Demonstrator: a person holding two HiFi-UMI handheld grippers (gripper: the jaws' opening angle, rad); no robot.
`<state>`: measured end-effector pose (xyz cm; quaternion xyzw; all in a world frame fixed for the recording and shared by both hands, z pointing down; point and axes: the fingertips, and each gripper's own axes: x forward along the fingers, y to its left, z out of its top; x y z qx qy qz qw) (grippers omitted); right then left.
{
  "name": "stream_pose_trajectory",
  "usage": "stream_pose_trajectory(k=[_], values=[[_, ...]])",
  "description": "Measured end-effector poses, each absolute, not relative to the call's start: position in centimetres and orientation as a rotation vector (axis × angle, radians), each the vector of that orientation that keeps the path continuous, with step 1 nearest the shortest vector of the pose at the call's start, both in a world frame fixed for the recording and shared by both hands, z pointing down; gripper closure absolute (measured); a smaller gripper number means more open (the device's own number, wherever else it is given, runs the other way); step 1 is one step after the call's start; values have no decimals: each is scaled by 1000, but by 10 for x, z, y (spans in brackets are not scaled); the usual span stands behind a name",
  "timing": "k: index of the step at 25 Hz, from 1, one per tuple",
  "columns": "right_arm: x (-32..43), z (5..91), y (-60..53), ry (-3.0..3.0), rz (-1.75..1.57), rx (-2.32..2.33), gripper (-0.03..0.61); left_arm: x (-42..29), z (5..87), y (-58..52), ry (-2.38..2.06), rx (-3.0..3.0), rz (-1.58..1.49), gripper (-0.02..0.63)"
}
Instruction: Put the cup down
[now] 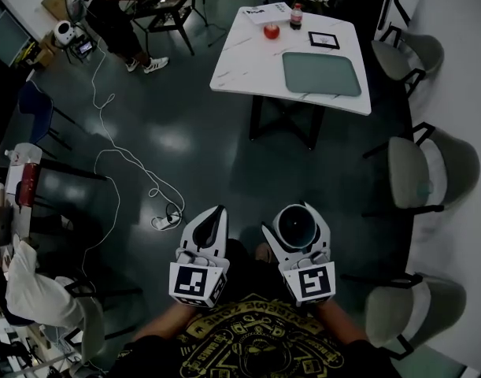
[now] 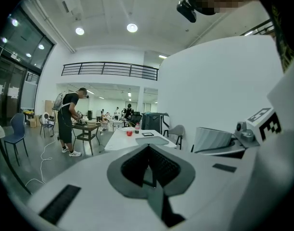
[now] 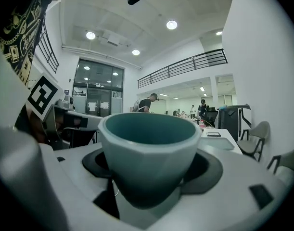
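The white surface [image 1: 248,61] stands well apart from the person, across open dark floor, so the task looks barely begun: the cup is in hand, and the approach, the lowering and the release all seem left to do. On that surface lies a flat grey-green tray [image 1: 321,74], and nothing shows inside it. The right gripper [image 1: 296,228] is held close to the body with its fingers spread wide and pressed against the cup's sides, while the left gripper [image 1: 215,215] beside it has its fingers closed together on nothing. The cup [image 3: 149,143] sits upright in that grip, its teal inside apparently empty. A small bottle [image 1: 296,16] of dark drink stands at the surface's far edge
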<state>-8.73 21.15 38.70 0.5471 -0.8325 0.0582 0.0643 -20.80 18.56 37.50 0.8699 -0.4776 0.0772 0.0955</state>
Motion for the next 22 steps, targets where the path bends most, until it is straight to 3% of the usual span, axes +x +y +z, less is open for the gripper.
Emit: stream_pose_trajectory(k=[22], values=[[-52,402,139,-2290,280,1861,206,-176,396,85,-1192,2679,256,603]])
